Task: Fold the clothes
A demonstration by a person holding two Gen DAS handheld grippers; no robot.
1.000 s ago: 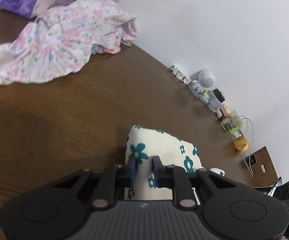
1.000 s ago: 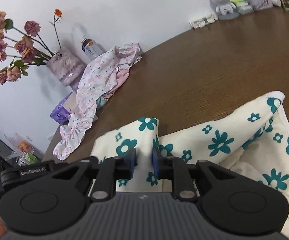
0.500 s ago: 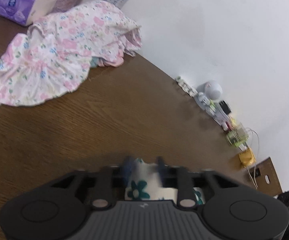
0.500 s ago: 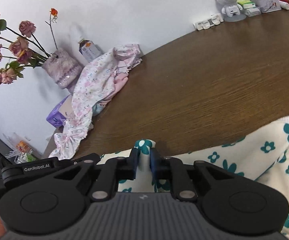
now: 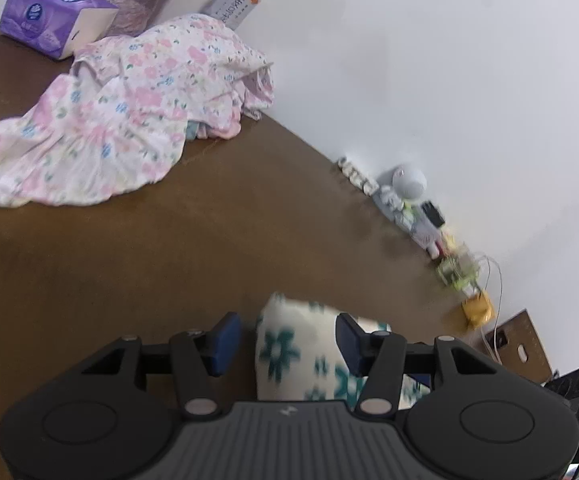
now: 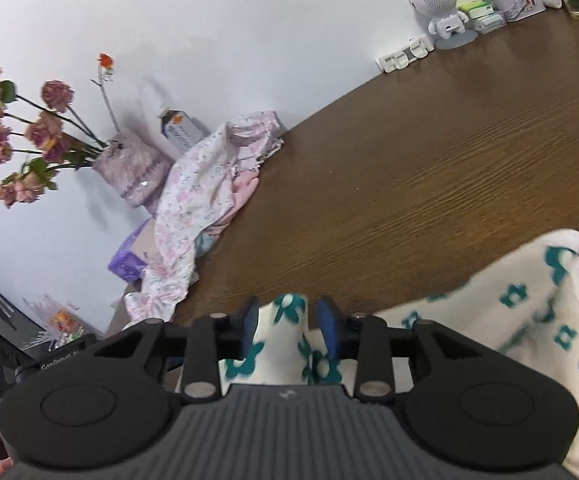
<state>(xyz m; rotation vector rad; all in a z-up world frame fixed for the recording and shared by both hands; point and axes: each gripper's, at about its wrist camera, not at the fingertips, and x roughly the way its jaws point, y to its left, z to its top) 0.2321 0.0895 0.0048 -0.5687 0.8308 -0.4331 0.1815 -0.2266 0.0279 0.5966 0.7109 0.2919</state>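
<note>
A cream cloth with teal flowers (image 5: pixel 289 352) lies on the brown table (image 5: pixel 129 264), close under both cameras. My left gripper (image 5: pixel 287 340) is open, and a folded edge of the cloth rests loose between its blue fingers (image 5: pixel 225 340). In the right wrist view the same cloth (image 6: pixel 529 312) spreads out to the right. An upstanding fold of it sits in the gap of my right gripper (image 6: pixel 288 326), which is open too; the pads do not press it. A pink floral garment (image 5: pixel 129 120) lies crumpled at the back by the wall.
By the wall stand a purple tissue box (image 5: pixel 49 28), a lilac vase (image 6: pixel 133 172) of dried roses and a bottle (image 5: pixel 237 0). A white robot figure (image 6: pixel 437 4), tins and small items line the back edge. Bare brown table (image 6: pixel 409 160) lies between.
Both grippers were shut on the teal-flowered cloth and have now opened, letting it go. The left one also drew back and then came forward over the cloth again.
</note>
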